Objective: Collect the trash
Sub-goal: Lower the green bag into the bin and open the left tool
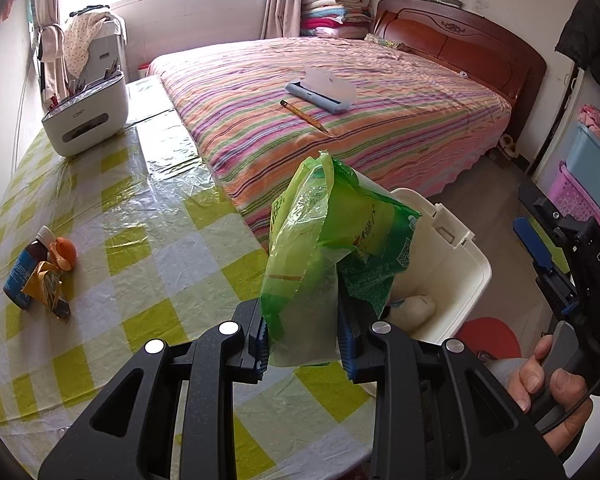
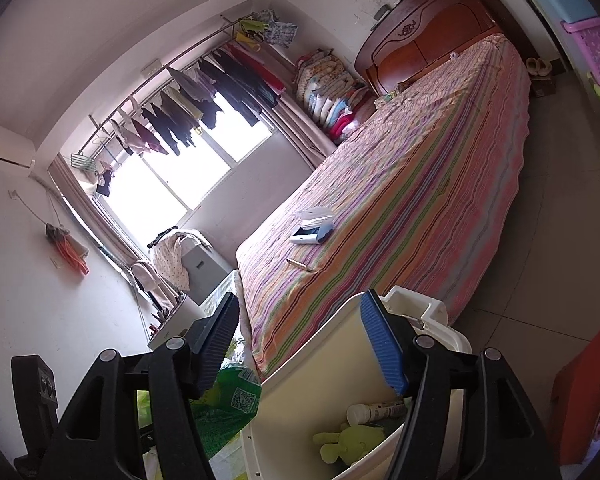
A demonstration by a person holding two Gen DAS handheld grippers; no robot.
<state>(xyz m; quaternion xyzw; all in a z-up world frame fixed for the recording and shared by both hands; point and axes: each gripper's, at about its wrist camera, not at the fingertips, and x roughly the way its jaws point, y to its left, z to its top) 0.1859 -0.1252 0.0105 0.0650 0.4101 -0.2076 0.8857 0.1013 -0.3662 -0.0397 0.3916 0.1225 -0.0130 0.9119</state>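
Carrying a bit of trash to the bin looks like the step in hand. From the left wrist view, the left gripper (image 1: 304,340) has its jaws pinching a crumpled green plastic bag (image 1: 324,248), held up over the table (image 1: 172,240) edge, right beside the open white trash bin (image 1: 472,268). Next move, I'd say: swing it over the bin's mouth and let go, making sure the floppy bag clears the rim. More trash is waiting on the far side of the table: a small brown bottle (image 1: 24,272), an orange peel (image 1: 66,254) and a yellow wrapper (image 1: 48,286), all bunched together and touching.

From the right wrist view, the right gripper (image 2: 304,344) hangs above the bin with jaws spread wide, holding nothing. Inside the bin: a white tube (image 2: 374,411) and a yellow-green plush toy (image 2: 346,442).
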